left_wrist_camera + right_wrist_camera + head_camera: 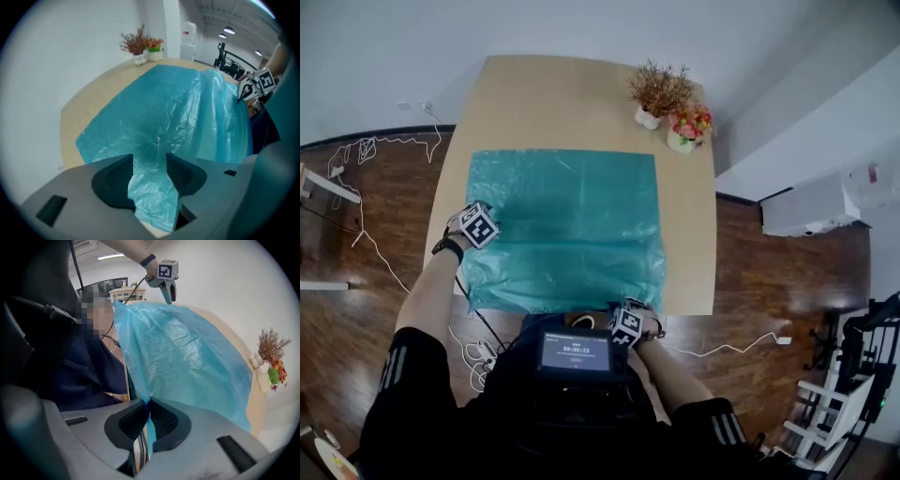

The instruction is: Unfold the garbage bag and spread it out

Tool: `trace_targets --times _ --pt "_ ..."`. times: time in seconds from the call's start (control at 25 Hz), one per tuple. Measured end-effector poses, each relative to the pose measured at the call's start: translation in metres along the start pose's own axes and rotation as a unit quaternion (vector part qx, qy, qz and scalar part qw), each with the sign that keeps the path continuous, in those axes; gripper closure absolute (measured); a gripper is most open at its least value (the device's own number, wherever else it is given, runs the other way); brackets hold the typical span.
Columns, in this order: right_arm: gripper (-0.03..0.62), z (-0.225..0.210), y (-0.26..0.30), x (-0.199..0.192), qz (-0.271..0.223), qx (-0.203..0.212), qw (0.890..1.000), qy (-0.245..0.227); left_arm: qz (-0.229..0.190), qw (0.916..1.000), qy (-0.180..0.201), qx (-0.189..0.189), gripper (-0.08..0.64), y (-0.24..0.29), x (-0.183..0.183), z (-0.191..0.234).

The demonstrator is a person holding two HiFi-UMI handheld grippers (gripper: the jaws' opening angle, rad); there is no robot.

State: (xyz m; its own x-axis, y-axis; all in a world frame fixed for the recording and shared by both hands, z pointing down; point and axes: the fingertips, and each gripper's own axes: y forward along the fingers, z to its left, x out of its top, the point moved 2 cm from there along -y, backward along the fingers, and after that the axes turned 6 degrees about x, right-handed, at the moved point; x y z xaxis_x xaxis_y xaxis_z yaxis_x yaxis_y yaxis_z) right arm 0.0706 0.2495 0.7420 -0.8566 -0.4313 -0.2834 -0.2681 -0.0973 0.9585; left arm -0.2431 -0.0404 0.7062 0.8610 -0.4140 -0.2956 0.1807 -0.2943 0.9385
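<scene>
At the bottom centre of the head view, a small lit screen [575, 354] is sitting against the person's chest. Just above it, at the near table edge, the right gripper [147, 420] is pointing steeply down and clenching the near right corner of the teal garbage bag [567, 230]. Its jaws are pressing almost together on the thin film, which is rising from them in a taut fold.

Further up and to the left, the left gripper [150, 173] is hanging over the bag's left edge. Its jaws are standing well apart and released. A crumpled strip of the film is lying loose between them without being squeezed by the pads.

The bag is lying mostly flattened as a wide rectangle across the middle of the pale wooden table [553, 103], wrinkled along its near and right sides.

At the far right corner of the table, in the upper right of the frame, a dried plant [659, 94] and a flower pot [689, 127] are standing side by side, well apart from the bag.
</scene>
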Motion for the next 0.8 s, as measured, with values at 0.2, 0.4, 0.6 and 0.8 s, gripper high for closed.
trace_targets --times 0.2,0.4,0.6,0.8 --pt "0.563 -0.001 0.001 0.000 -0.001 0.009 1.000 0.009 0.022 0.9995 0.021 -0.007 0.311 0.037 -0.001 -0.006" --pt "0.541 -0.001 0.000 0.001 0.000 0.015 1.000 0.026 0.007 0.9996 -0.016 -0.022 0.307 0.037 0.006 0.005" --pt "0.506 -0.026 -0.021 0.008 -0.034 0.012 0.997 0.065 -0.010 0.9986 -0.037 -0.035 0.305 0.050 0.023 0.015" --pt "0.478 -0.063 -0.051 0.015 -0.067 -0.013 0.992 0.108 -0.013 0.9990 -0.040 -0.014 0.305 0.052 0.046 0.037"
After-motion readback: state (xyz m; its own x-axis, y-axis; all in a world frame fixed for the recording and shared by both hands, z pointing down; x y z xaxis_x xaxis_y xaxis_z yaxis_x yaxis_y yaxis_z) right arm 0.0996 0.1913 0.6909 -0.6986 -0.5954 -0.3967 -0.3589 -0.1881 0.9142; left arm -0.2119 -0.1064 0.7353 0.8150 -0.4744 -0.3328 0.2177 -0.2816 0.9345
